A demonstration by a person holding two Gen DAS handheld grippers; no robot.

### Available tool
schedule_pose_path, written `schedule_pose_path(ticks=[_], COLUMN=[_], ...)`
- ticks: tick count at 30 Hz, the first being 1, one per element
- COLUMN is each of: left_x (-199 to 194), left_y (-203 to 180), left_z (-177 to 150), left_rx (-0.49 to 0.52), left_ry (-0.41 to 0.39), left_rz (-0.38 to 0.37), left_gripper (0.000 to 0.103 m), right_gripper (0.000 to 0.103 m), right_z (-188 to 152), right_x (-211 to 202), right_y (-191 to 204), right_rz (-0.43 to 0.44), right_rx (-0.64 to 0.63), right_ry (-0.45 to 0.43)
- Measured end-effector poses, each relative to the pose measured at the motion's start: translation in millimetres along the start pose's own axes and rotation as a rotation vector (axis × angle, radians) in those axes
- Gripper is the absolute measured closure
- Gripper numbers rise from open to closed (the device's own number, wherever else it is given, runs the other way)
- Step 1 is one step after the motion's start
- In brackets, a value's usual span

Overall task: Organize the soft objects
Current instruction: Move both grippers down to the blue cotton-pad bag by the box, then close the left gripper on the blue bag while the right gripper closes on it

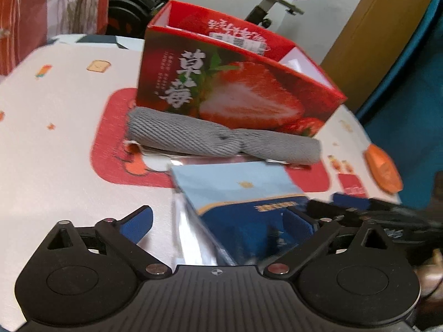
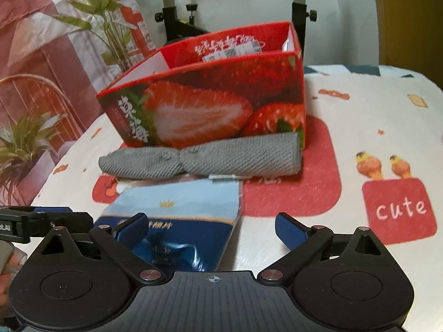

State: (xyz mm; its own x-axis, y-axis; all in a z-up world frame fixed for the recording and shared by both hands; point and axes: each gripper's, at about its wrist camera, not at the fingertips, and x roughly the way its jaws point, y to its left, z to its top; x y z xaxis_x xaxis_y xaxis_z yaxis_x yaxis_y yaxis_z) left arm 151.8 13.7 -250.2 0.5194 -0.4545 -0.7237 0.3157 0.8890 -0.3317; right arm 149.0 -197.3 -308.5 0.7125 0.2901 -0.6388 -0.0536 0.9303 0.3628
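A grey rolled towel (image 1: 221, 139) (image 2: 205, 156) lies on the table against the front of an open red strawberry box (image 1: 235, 88) (image 2: 210, 105). A blue soft pouch (image 1: 243, 199) (image 2: 182, 215) lies in front of the towel. My left gripper (image 1: 218, 221) is open, its fingers on either side of the pouch's near end. My right gripper (image 2: 210, 229) is open, its left finger over the pouch's right part, its right finger over bare tablecloth. Neither holds anything.
The table has a white cloth with red patches (image 2: 398, 210). An orange object (image 1: 383, 168) lies near the right edge. The right gripper shows in the left wrist view (image 1: 373, 213). An exercise bike (image 2: 177, 5) and plants (image 2: 27, 138) stand behind the table.
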Motion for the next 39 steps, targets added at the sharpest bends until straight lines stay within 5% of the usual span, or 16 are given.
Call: schedule_pose_path(ticks=[9,24,39], left_x=[2.9,23.3,18.0], left_y=[-2.1,12.0,6.2], left_z=[-7.4,-16.1,-17.6], left_rx=[-0.027,-0.158,-0.119], left_ry=[0.025,0.1,0.08], left_rz=[-0.076,-0.147,-0.154], left_gripper=[0.051,0.039,0.043], right_gripper=[0.029,0.05,0.059], right_z=[-12.0,-14.7,-15.0], right_x=[5.9,7.3,4.5], right_y=[5.6,5.0,9.1], right_rz=[0.042,0.108,0.128], right_rx=[-0.012,-0.002,-0.022], right_ry=[0.039,0.067,0.063])
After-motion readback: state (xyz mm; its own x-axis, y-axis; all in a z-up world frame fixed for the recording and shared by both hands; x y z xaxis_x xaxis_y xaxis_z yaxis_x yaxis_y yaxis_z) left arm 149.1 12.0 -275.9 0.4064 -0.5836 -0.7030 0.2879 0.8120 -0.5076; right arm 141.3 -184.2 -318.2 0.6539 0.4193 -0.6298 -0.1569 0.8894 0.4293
